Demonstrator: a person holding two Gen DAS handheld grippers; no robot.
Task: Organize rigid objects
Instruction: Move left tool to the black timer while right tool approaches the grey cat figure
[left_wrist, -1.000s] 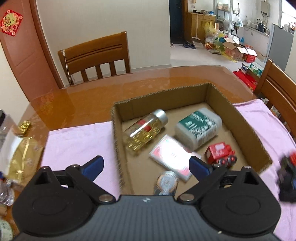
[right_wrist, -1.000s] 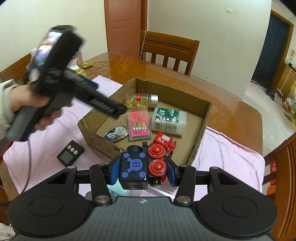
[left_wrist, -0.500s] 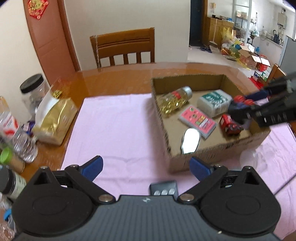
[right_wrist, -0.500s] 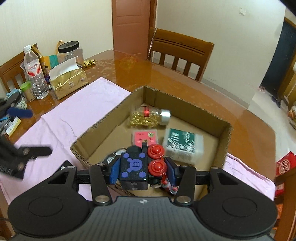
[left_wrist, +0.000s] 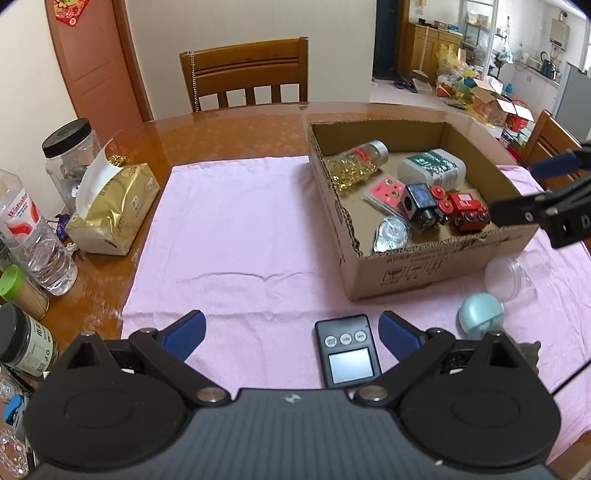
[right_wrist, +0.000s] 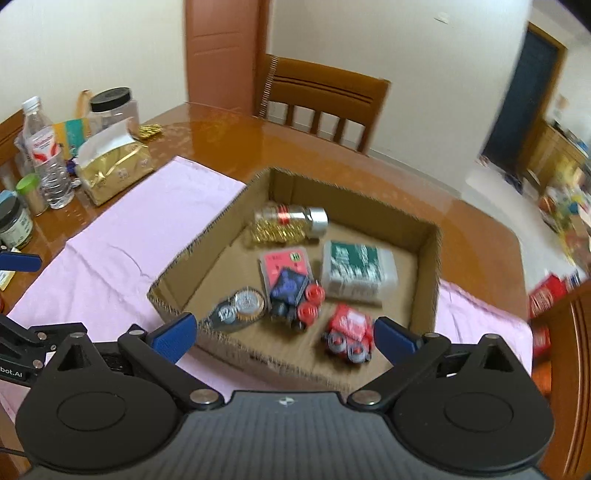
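Right gripper (right_wrist: 282, 334): jaws opening, now spread wide, nothing between the pads; it hangs over the near wall of the cardboard box (right_wrist: 428, 266). Left gripper (left_wrist: 291, 330): jaws wide apart and empty, poised above the pink cloth (left_wrist: 236, 236) with a small black digital scale (left_wrist: 349, 350) lying flat just beneath and between them.

Progress, as judged from the present layout: six items lie in the box. These are a dark blue toy block with red wheels (right_wrist: 293, 295), tilted and resting partly on a pink card pack (right_wrist: 282, 262); a red toy vehicle (right_wrist: 349, 330); a capsule bottle (right_wrist: 290, 223) on its side; a white container with green label (right_wrist: 358, 271); and a silver foil-topped tin (right_wrist: 242, 306).

Outstanding: the scale, a pale teal egg-shaped object (left_wrist: 480, 314) and a clear plastic cup (left_wrist: 511, 273) on its side remain on the cloth outside the box, near its front wall.

Surroundings: a gold tissue pack (left_wrist: 112, 210), water bottle (left_wrist: 33, 236) and jars crowd the table's left edge, well apart from the work. The box floor is filling; free space remains along its left side. No obstruction over the scale.
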